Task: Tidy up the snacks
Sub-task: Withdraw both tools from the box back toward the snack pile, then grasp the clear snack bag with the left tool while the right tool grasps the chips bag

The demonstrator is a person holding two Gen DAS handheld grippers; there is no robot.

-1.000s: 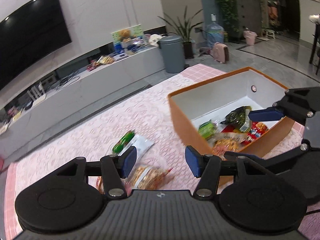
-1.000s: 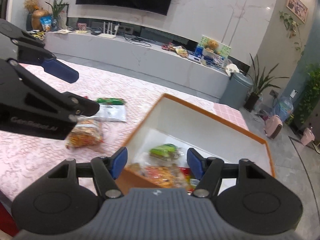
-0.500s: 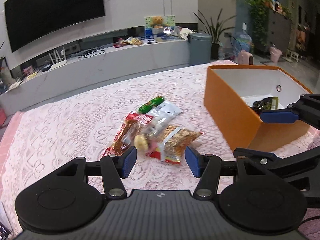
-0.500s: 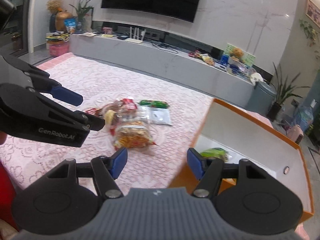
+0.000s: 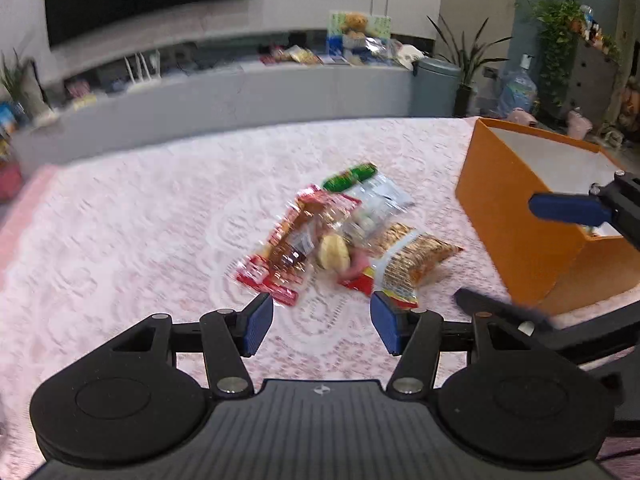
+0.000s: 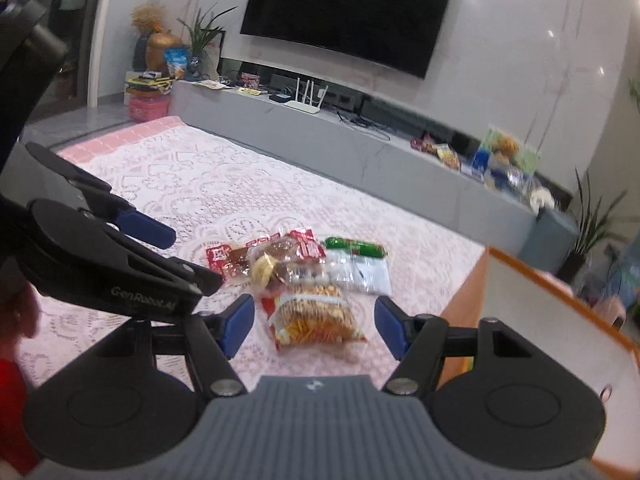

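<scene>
- We hold the left gripper (image 5: 322,326) over a lace-covered table (image 5: 120,240); its blue pads stand about half apart, with nothing between them.
- Our right gripper (image 6: 314,326) has its jaws opening wide; they hold nothing, and the noodle snack bag (image 6: 316,316) lies on the cloth beyond the pads, seen between them.
- The loose snacks sit in one small pile: that noodle bag, a red packet (image 6: 236,258), a clear bag of sweets (image 6: 360,272) and a green stick pack (image 6: 354,246).
- The orange box (image 6: 540,320) stands at about three o'clock from the pile, just beside it.
- In the right wrist view, the noodle bag's long axis runs from six to twelve o'clock, its sealed end toward us.
- The green stick pack lies crosswise, nine to three.
- To do this step well, we judge the right gripper should drop over the noodle bag's middle, closing across its short width.
- We would lift clear before swinging toward the box, so the neighbouring packets stay undisturbed.
</scene>
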